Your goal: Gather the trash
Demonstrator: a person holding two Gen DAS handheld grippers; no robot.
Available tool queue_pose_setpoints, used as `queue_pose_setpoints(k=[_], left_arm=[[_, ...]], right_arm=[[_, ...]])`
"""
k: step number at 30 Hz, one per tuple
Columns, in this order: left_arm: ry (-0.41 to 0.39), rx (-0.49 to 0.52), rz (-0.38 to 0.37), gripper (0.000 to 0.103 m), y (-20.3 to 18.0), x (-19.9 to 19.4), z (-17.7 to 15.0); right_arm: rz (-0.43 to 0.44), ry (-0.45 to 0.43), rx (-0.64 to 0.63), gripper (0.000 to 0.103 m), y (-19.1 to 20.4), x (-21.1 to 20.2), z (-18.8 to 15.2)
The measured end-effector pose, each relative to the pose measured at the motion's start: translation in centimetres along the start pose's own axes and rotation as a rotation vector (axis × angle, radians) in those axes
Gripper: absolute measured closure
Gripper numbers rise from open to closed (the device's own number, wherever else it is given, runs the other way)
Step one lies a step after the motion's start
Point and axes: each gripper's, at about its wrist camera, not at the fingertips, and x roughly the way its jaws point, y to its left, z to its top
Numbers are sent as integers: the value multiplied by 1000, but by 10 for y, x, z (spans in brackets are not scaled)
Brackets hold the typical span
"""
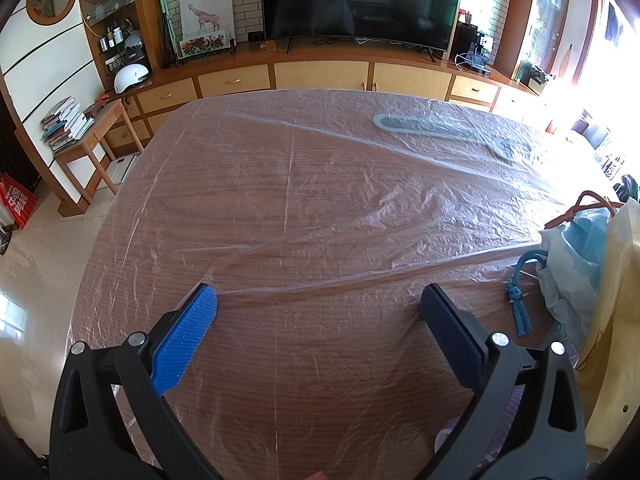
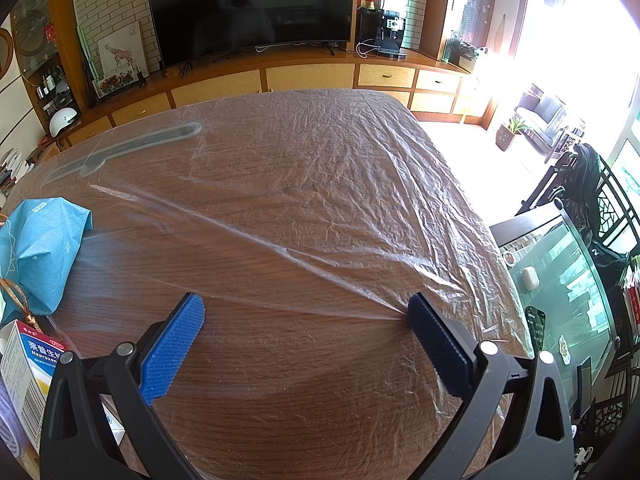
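Both grippers hover low over the wood-grain counter [image 1: 280, 208], which is draped in a thin, crinkled transparent plastic sheet [image 1: 360, 200]. The left gripper [image 1: 318, 308] has its jaws spread wide and released, holding nothing; a taut ridge of the sheet runs from beside its left blue pad across toward the right. The right gripper [image 2: 306, 316] is equally spread and empty, though a tight crease of the sheet [image 2: 320, 208] ends at the tip of its right pad; whether it is snagged there or merely touching cannot be told.

The trash appears to be gathered at one spot between the two hands: a crumpled light-blue non-woven bag [image 2: 40, 248] with a brown braided cord [image 2: 16, 296], and just beside it a white and blue medicine box [image 2: 28, 376]. In the left view the same bag [image 1: 580, 248] lies against a pale yellow bag [image 1: 620, 320], with a dark teal knotted cord [image 1: 520, 300] trailing onto the counter.

A long grey oval object [image 1: 432, 128] lies beneath the sheet at the far side.

Judging by this, nothing is gripped yet; the pile still waits on the counter, so collection seems barely begun or between pickups.
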Motion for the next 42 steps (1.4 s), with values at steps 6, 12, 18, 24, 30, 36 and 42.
queue_pose_setpoints(k=[6,12,18,24,30,36,42], left_arm=[[0,0,0,1,0,0,0],[-12,-57,3,1,15,-10,3],[-57,-110,-101,2,34,-53,-2],[-105,-18,-161,1,13,-98,-32],[-97,8,-276,2,-15,-128,-64],[-43,83,-407,1,-53,-149,-99],[8,165,-437,4,-96,-147,-123]], right_arm=[[-2,-1,4,4,-1,0,0],[32,-52,29,4,-11,-18,8],[153,-147,26,4,-14,-78,6],[267,-183,-98,4,21,-131,-36],[399,-94,-260,7,72,-154,-94],[430,-7,-401,25,103,-149,-138],[464,38,-444,28,111,-140,-155]])
